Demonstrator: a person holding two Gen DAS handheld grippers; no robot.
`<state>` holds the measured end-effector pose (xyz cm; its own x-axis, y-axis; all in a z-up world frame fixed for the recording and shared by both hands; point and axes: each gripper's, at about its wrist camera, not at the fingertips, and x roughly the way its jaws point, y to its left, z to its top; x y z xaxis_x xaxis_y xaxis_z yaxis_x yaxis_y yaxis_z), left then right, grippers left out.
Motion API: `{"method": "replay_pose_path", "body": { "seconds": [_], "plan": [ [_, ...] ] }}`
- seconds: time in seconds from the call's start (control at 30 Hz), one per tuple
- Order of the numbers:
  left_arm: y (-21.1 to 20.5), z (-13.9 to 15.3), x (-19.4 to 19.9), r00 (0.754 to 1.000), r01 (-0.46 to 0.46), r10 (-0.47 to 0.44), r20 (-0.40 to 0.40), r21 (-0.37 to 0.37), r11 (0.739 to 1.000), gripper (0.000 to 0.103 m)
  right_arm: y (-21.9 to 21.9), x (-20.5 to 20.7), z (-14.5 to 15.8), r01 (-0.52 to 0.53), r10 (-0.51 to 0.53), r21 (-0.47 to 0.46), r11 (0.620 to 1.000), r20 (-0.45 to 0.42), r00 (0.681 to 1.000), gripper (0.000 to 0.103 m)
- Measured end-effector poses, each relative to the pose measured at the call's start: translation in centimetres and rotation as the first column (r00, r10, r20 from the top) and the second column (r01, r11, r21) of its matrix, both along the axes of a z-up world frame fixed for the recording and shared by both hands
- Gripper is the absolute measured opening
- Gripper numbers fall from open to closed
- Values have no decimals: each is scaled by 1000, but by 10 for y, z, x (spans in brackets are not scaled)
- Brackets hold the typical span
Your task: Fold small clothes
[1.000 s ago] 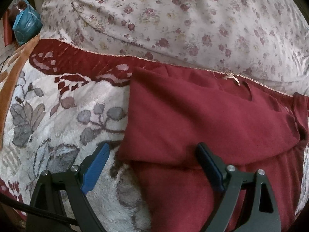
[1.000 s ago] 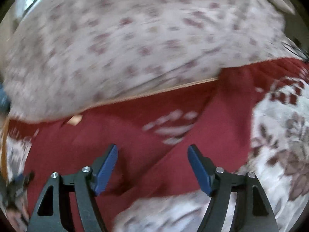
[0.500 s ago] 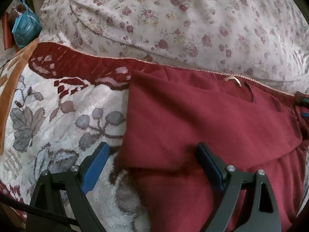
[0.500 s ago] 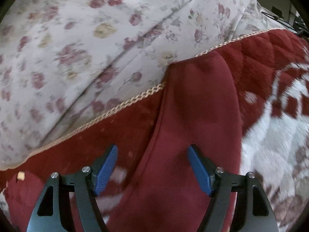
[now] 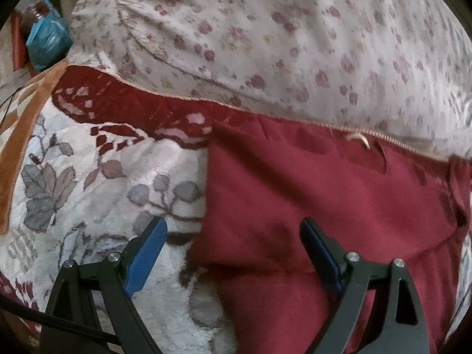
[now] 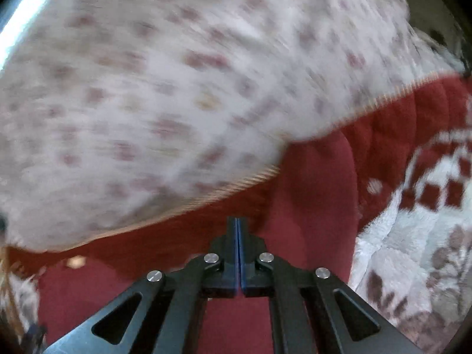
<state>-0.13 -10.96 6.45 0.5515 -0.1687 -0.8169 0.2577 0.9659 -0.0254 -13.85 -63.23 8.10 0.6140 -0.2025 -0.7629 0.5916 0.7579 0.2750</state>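
Observation:
A dark red garment [image 5: 309, 191] lies spread on a plush leaf-patterned blanket [image 5: 103, 177], with its left part folded over and a small neck label near its far edge. My left gripper [image 5: 233, 227] hangs open over the garment's folded left edge, one blue pad above the blanket and the other above the cloth. In the right wrist view a strip of the same garment [image 6: 315, 206] runs up beside the right gripper [image 6: 237, 221]. That gripper is shut, its blue pads pressed flat together, and I see no cloth between them.
A big cream quilt with small red flowers [image 5: 265, 44] bulges along the far side, edged by a braided cord, and fills most of the right wrist view [image 6: 177, 88]. A blue plastic bag [image 5: 47, 44] sits at the far left. An orange border trims the blanket's left edge.
The right gripper has snapped shut from wide open and swung along the garment's far edge; its view is blurred. The left gripper has stayed open in the same place.

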Motion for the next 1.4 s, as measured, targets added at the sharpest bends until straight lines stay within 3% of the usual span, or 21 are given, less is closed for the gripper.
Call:
{"method": "replay_pose_path", "body": {
  "seconds": [0.13,0.2,0.23,0.3,0.33,0.5,0.6,0.73,0.83,0.87,0.93,0.97,1.0,1.1,1.17,1.3,1.4],
  "plan": [
    [9,6,-2,1000,-26,26,2,-32,999,90,57,1,60,-149,157,-117,982,68,985,2],
    [13,7,-4,999,-32,32,2,-39,999,90,75,8,67,-141,148,-164,976,33,988,8],
    [14,8,-5,999,-33,33,1,-41,999,90,76,12,63,-126,129,-154,980,13,992,15],
    [16,9,-8,999,-33,33,3,-43,999,90,66,17,47,-76,74,-103,992,-16,997,60],
    [18,9,-8,999,-33,33,4,-43,999,90,59,19,34,-48,45,-85,995,-39,998,63],
    [17,5,-3,999,-39,38,-14,-41,998,90,29,16,-27,51,-73,-108,993,-213,974,63],
    [9,-1,0,999,-23,22,-27,-27,999,90,1,14,-54,139,-154,-82,987,-226,962,63],
    [-5,-10,0,999,22,-21,-31,29,999,90,-23,24,-81,167,-174,-50,985,-245,954,63],
    [-11,-15,1,999,35,-34,-26,64,997,90,-25,36,-85,136,-161,-115,984,-244,956,65],
    [-11,-16,2,999,34,-32,-28,66,997,90,-26,39,-85,125,-152,-121,985,-252,956,64],
    [-9,-15,3,999,25,-23,-31,52,998,90,-32,37,-83,130,-157,-120,984,-249,956,46],
    [-8,-13,3,999,21,-19,-29,48,999,90,-37,32,-80,141,-169,-124,982,-256,952,16],
    [-7,-12,3,1000,15,-14,-26,46,999,90,-42,25,-77,150,-170,-101,984,-243,955,7],
    [-3,-6,3,1000,1,-1,-19,25,1000,90,-51,0,-61,174,-173,-8,985,-161,972,7],
    [0,-2,2,1000,-8,8,-13,9,1000,90,-47,-12,-38,146,-145,3,989,-100,984,7],
    [6,5,1,1000,-26,26,2,-14,1000,90,-15,-29,28,27,-27,-10,1000,43,999,7],
    [13,11,0,999,-47,47,10,-41,998,90,24,-26,72,-97,100,-35,995,123,987,7]
  ]
}}
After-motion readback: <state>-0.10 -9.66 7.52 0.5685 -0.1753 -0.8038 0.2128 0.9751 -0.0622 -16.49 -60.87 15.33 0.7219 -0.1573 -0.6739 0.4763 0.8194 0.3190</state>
